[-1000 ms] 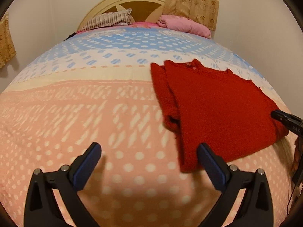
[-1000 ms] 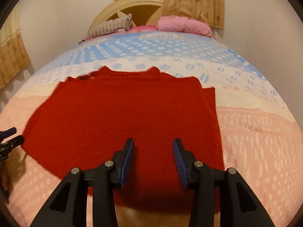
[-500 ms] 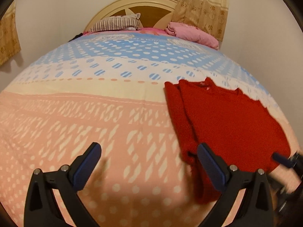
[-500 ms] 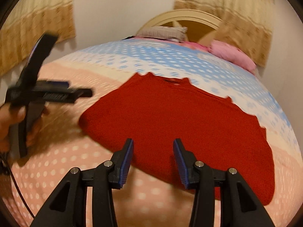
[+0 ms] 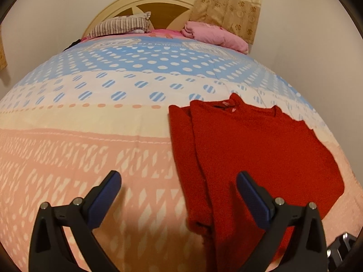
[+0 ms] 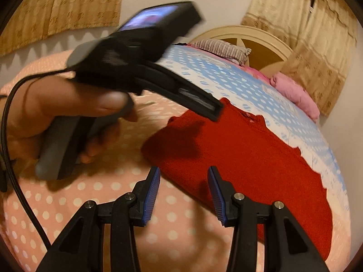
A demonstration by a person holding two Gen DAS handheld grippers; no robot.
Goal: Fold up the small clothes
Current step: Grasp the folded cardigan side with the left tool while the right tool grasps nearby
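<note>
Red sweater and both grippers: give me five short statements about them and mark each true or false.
1. The red sweater lies flat on the bedspread. True.
2. The left gripper is clamped on the sweater. False: its jaws stand wide apart with nothing between them.
3. One sleeve is folded in along the sweater's side. True.
4. The right gripper holds a pink blanket. False: its jaws are parted and empty; the pink blanket lies by the headboard.
5. The striped pillow rests on top of the sweater. False: it lies at the head of the bed, far from it.
</note>
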